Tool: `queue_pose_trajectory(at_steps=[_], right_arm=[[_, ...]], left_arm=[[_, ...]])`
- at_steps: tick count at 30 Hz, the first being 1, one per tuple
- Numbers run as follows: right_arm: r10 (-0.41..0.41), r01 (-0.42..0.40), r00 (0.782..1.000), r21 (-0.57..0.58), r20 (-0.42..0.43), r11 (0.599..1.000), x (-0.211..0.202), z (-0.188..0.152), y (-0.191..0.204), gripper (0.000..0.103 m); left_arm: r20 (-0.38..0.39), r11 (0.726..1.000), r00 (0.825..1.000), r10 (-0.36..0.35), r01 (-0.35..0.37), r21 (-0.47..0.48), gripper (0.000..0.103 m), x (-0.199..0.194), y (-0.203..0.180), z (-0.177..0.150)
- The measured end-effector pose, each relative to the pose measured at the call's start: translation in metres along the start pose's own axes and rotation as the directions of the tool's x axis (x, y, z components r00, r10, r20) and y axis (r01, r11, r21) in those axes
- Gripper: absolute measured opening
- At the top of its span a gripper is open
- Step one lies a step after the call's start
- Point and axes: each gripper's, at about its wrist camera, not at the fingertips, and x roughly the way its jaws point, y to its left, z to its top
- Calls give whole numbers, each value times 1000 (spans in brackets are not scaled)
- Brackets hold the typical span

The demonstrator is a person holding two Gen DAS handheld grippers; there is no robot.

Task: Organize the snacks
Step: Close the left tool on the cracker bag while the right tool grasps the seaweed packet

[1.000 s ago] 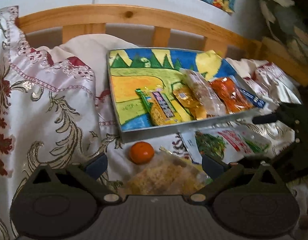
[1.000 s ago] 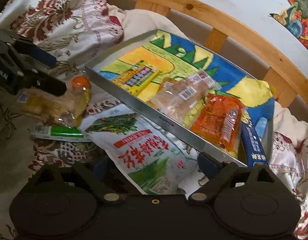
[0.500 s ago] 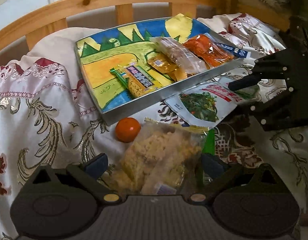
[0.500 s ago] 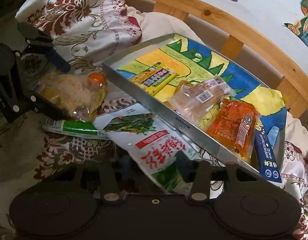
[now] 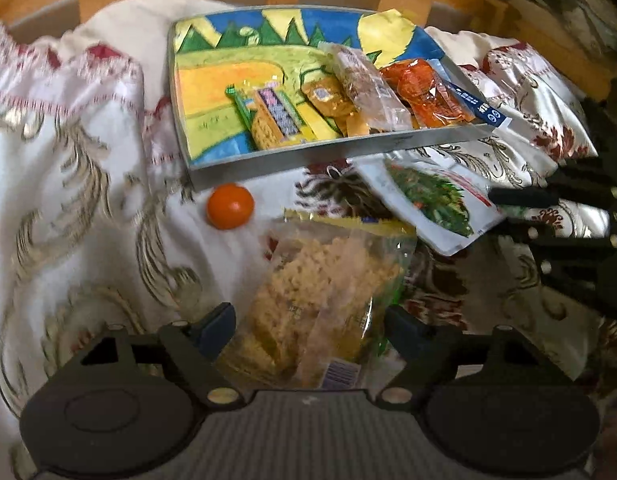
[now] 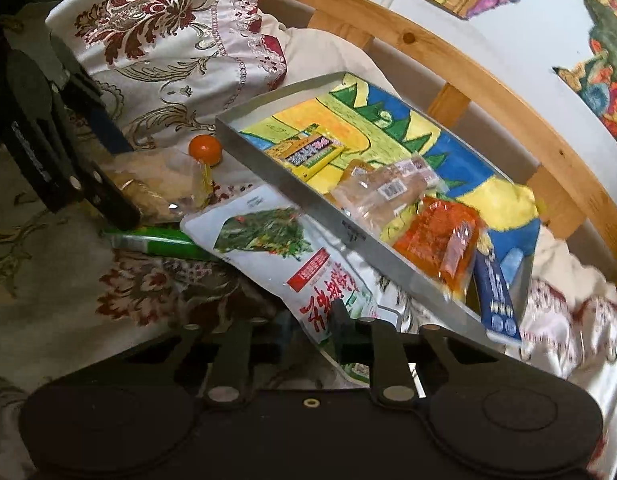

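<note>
The left gripper had its fingers spread wide on either side of a clear bag of yellow crisp snacks, which lay on the embroidered bedspread; whether the pads touched the bag could not be told. At 11 o'clock from that bag sat a small orange fruit, apart from it and just below the near wall of the metal tray.

The right gripper had its fingers drawn together on the lower edge of a white pouch printed with green vegetables. That pouch lay on the bedspread against the tray's near wall, its upper corner overlapping a green tube-shaped packet at 9 o'clock.

Inside the tray, over a bright crayon drawing, lay a yellow packet with purple lettering, a clear bag of brown pieces, an orange packet and, at the 3 o'clock end, a dark blue box sticking out past the corner. A wooden bed rail ran behind the tray.
</note>
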Motion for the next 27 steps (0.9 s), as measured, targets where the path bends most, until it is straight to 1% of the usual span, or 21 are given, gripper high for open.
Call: queue_pose_trajectory(at_steps=[4,6,8,10,11,13,15,17,18,19,21,24,27], right_arm=[[39,-35,998,91,-39,995,-14,-4,4,21],[75,-67,996,142,-51,988,-21,-5,8,22],[101,-93,994,154,-45,984,-29,-4,15,23],[150,-141,988,165,-37,976,-34,-3,19,26],[181,-173,983,175,-33,969,-37,-2,20,32],[227,-220,973,171,-26,961,-40,-3,20,53],[237,-233,971,116,-17,965,-45,-4,20,61],[237,-237,971,34,-6,971,-50,-5,18,74],[245,-245,969,14,4,969,-50,-4,14,86],[262,-262,965,3,13,965,-50,-3,9,94],[308,-308,951,-18,20,951,-46,1,-1,98],[344,-343,939,-74,2,936,-31,6,-9,99],[381,-383,924,-115,-38,917,-10,7,-16,99]], left_arm=[[-41,995,999,34,-37,-92,84,-3,-7,-6],[-44,993,998,39,-43,-107,84,-6,-12,-10],[-52,992,998,44,-49,-116,84,-9,-18,-14],[-56,990,998,42,-49,-134,84,-12,-22,-17],[-55,989,998,37,-45,-141,84,-13,-23,-19],[-37,988,999,30,-36,-149,84,-14,-24,-24],[-31,989,999,34,-38,-141,86,-15,-25,-27],[-23,991,999,39,-41,-124,87,-16,-27,-27],[-18,992,999,40,-42,-117,88,-15,-28,-26],[-12,993,999,41,-42,-106,90,-15,-29,-25],[-10,995,999,49,-50,-83,91,-13,-31,-25],[-15,997,999,51,-52,-60,91,-10,-32,-26],[-13,998,999,44,-45,-44,95,-9,-31,-25]])
